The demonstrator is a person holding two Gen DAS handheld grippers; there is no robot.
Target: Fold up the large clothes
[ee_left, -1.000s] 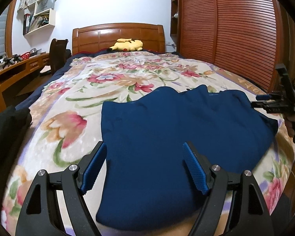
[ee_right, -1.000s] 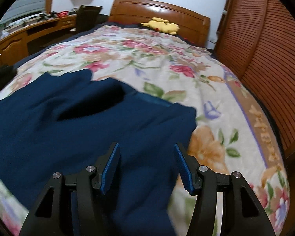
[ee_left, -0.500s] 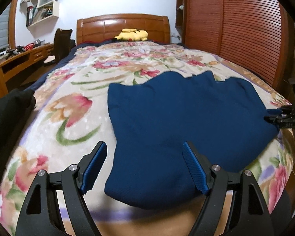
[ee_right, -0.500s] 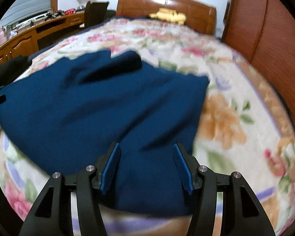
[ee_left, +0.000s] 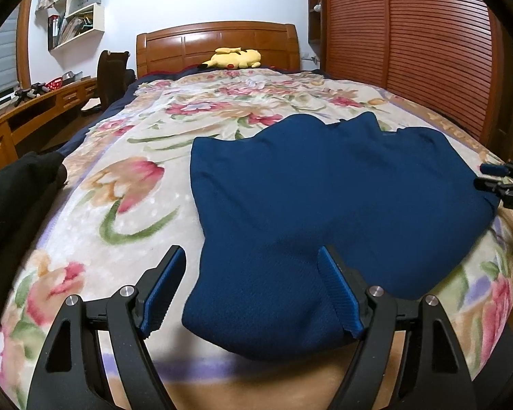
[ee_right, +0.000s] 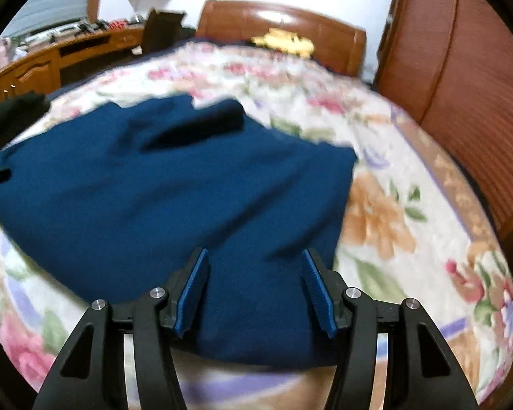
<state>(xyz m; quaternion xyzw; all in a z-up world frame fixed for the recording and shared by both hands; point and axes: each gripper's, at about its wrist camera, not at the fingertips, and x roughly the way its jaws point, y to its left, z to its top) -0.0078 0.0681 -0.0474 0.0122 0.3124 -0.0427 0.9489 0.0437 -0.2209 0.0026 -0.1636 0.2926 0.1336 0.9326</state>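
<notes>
A dark blue garment (ee_left: 325, 198) was recorded lying spread on the floral blanket (ee_left: 119, 177) of the bed, near its foot edge, partly folded, with its far edge uneven and a raised ridge of cloth there. The near hem hung rounded at the foot edge of the bed.

The left gripper (ee_left: 253, 287) was held over the near-left corner of the garment. Its fingers (ee_left: 164, 287) were spread wide; nothing was pinched between them. The left finger was seen over bare blanket, the right one over cloth, so the corner lay between them, ungripped.

The right gripper (ee_right: 254, 287) was held over the near-right part of the garment, fingers parted and empty, both seen against blue cloth. The right wrist view was motion-blurred, so whether the tips touched the fabric could not be settled. In the left wrist view the right gripper's tip (ee_left: 502, 181) was seen at the garment's right edge.

Step judged in hand: taking hold of the two near corners for the next fold away from the foot of the bed.

Notes on doing it well:
- Both corners should be taken level with each other, so that the fold line runs straight.
- All layers at the hem should be caught, and the blanket left out.
- The right gripper should probably be shifted outward to the corner itself.
- The ridge at the far edge should be flattened first, or the fold will lie lumpy.

A yellow plush toy (ee_left: 232, 58) at the headboard was noted, well apart.
</notes>
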